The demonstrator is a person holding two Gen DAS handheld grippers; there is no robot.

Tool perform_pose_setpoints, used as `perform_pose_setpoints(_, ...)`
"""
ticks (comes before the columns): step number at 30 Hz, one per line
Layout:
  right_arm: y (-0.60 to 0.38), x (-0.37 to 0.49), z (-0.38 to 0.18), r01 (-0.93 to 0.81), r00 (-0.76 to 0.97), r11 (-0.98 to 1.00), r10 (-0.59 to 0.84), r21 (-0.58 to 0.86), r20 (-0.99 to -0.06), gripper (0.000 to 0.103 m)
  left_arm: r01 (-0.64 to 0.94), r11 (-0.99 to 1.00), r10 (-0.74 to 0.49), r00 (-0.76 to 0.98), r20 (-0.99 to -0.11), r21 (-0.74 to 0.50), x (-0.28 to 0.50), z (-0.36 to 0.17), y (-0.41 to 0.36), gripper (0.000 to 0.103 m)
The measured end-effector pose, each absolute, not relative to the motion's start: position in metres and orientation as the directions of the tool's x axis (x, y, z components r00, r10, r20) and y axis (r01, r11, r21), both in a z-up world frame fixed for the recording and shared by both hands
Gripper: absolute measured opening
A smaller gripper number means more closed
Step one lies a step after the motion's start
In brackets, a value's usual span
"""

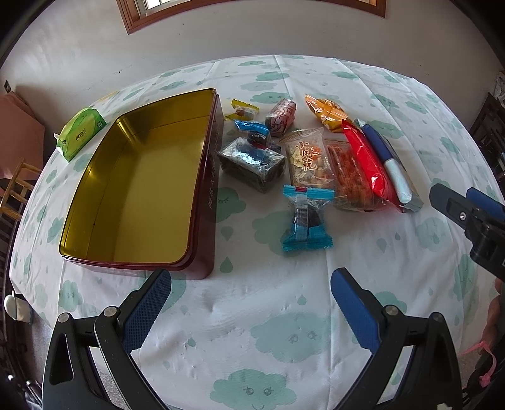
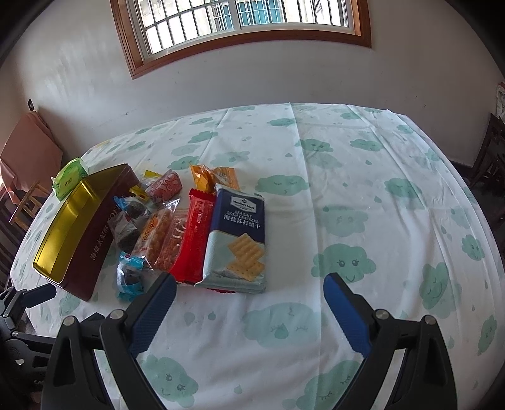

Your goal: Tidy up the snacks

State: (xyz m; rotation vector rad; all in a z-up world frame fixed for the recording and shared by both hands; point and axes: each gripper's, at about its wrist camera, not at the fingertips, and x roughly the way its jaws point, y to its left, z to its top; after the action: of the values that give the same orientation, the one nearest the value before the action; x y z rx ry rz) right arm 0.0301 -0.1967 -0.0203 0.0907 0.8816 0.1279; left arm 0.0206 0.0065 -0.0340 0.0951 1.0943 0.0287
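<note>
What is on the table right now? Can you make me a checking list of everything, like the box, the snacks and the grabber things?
Surface: round table under a white tablecloth with green clouds.
Job's things: open tin box, gold inside, empty. Beside it lie the snacks: soda crackers pack, red packet, orange packet, blue-wrapped snack, dark cake block, and a few more small ones.
Clutter: green tissue pack behind the box.
Grippers: left gripper open, holding nothing; right gripper open, holding nothing.
Cables: nothing seen.
Surroundings: barred window, white wall, wooden chair at the left.
</note>
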Motion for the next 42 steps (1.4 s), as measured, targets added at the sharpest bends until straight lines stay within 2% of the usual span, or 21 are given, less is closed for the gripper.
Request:
perform_pose_setpoints(25, -0.195, 0.056, -0.032, -0.077, 0.598, 0.988, 0.151, 0.131, -0.787, 0.096, 0.010, 0.996, 0.075, 0.457, -0.886, 0.090, 0.025, -0.039, 0.011, 0.097)
perform_pose_setpoints(29, -0.195, 0.073, -0.038, -0.095, 0.566, 0.983, 0.185, 0.159, -0.804, 0.087, 0.007, 0.997, 0.069, 0.463, -0.884, 0.081, 0.026, -0.037, 0.013, 0.095)
perform_pose_setpoints(40, -0.194, 0.114, -0.062, -0.095, 0.509, 0.968, 0.247, 0.232, -0.825, 0.076, 0.016, 0.998, 0.052, 0.485, -0.873, 0.068, 0.026, -0.032, 0.010, 0.094)
perform_pose_setpoints(42, -0.196, 0.116, -0.064, -0.097, 0.512, 0.965, 0.257, 0.242, -0.820, 0.070, 0.032, 0.997, 0.047, 0.489, -0.871, 0.072, 0.025, -0.031, 0.005, 0.093)
